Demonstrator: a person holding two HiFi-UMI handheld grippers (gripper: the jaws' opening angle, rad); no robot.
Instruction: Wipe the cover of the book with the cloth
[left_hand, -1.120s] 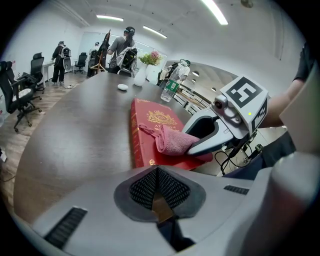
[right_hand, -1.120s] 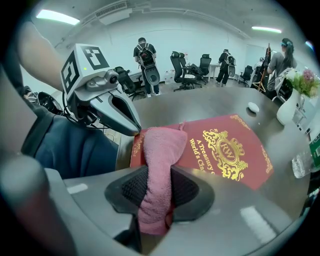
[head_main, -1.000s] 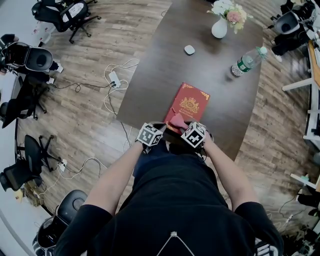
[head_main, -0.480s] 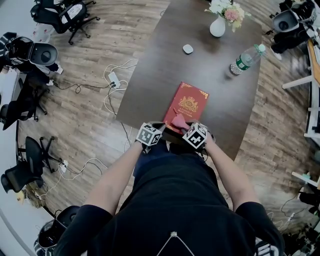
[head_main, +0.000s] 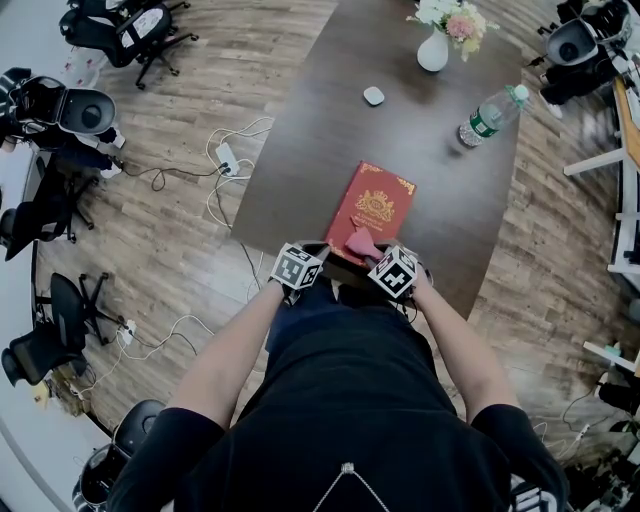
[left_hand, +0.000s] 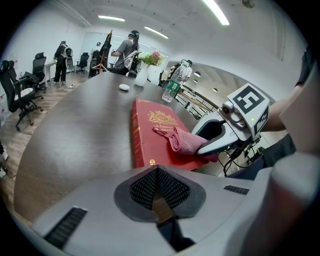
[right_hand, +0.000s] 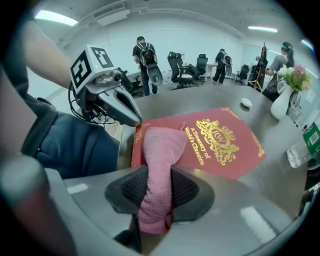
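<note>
A red book (head_main: 374, 211) (left_hand: 157, 131) (right_hand: 215, 141) with a gold crest lies flat at the near edge of the dark table (head_main: 330, 130). A pink cloth (head_main: 359, 243) (left_hand: 182, 141) (right_hand: 159, 170) rests on the book's near end. My right gripper (head_main: 372, 258) (right_hand: 159, 197) is shut on the pink cloth, which hangs out of the jaws onto the cover. My left gripper (head_main: 322, 256) (left_hand: 157, 187) sits just left of it at the book's near corner, shut with nothing between its fingers.
Farther up the table stand a water bottle (head_main: 487, 118), a white vase of flowers (head_main: 436, 42) and a small white object (head_main: 373, 96). Cables and a power strip (head_main: 229, 158) lie on the wooden floor at left. Office chairs (head_main: 130, 28) ring the room.
The cloth and right gripper have shifted slightly along the book's near end. The left gripper holds about the same place.
</note>
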